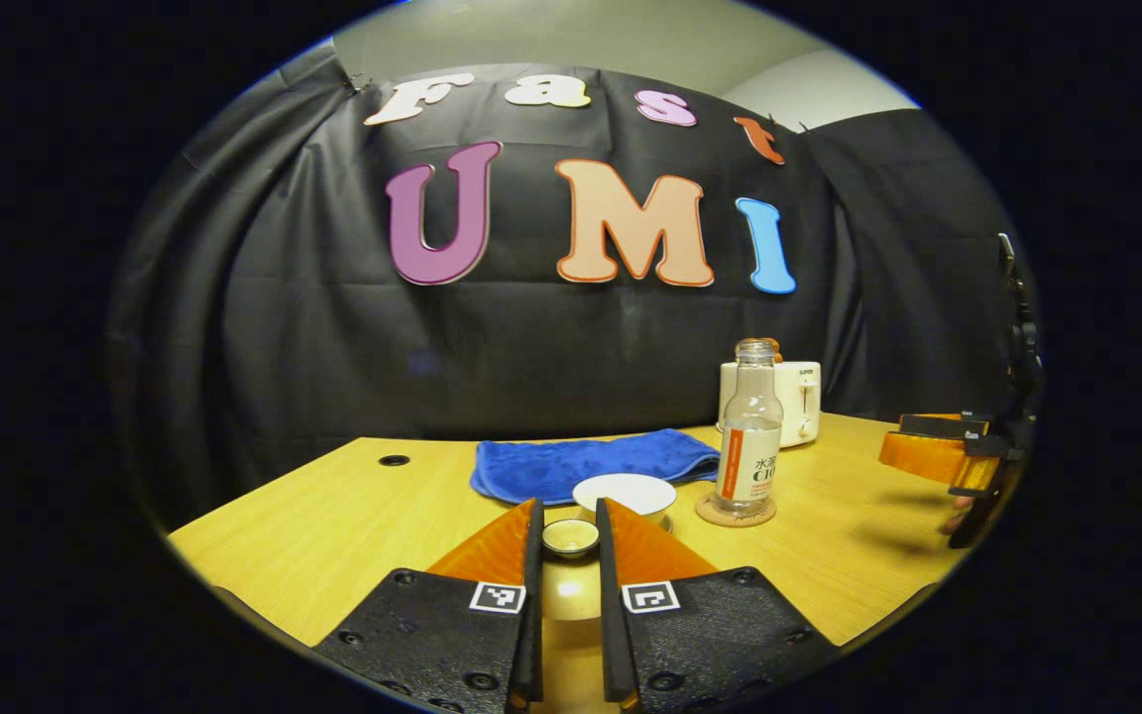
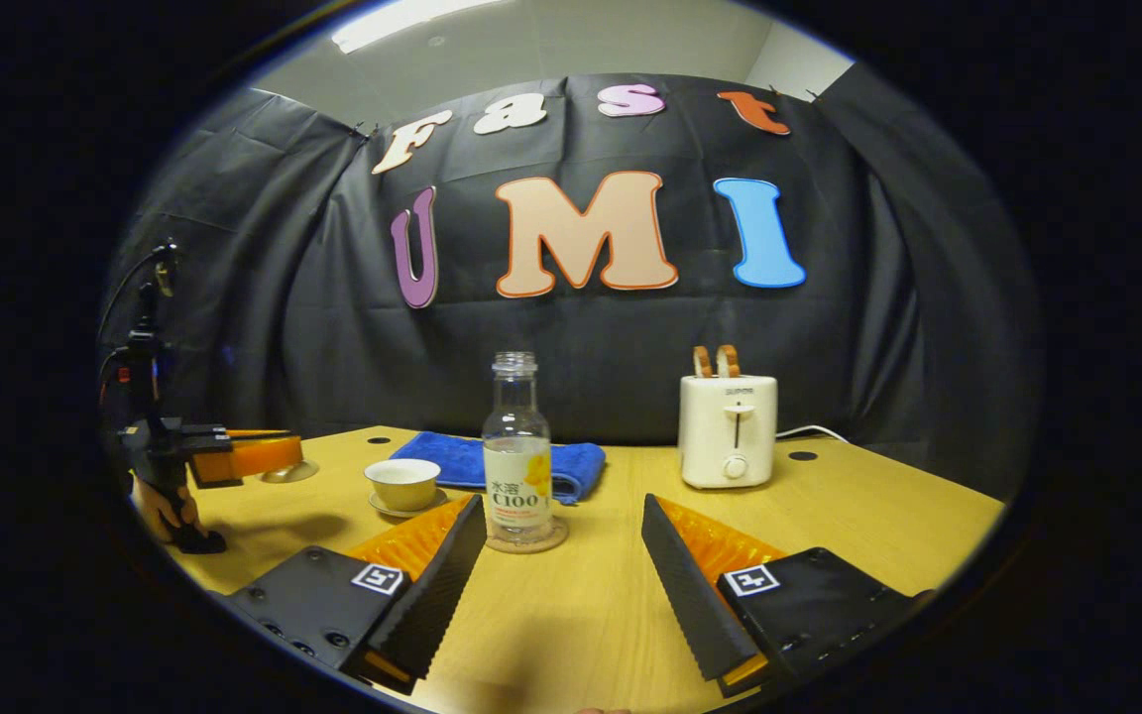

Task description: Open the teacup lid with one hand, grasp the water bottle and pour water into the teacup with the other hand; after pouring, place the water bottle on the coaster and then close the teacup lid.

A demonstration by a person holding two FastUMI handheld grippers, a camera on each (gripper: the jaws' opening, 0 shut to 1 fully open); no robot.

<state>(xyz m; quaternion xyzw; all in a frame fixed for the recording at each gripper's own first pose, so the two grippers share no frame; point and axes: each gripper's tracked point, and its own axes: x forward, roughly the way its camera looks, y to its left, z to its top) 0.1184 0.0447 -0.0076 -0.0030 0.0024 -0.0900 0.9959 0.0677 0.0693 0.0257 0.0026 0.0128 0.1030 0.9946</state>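
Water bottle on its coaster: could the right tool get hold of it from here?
Probably yes: the right tool is open, the water bottle stands upright just ahead, nothing lies between them, and the teacup sits off to one side.

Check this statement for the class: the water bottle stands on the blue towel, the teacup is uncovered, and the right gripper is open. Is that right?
Not quite. The water bottle stands on the round coaster, in front of the blue towel, as the right gripper view shows. The rest holds: the teacup is uncovered and the right gripper is open.
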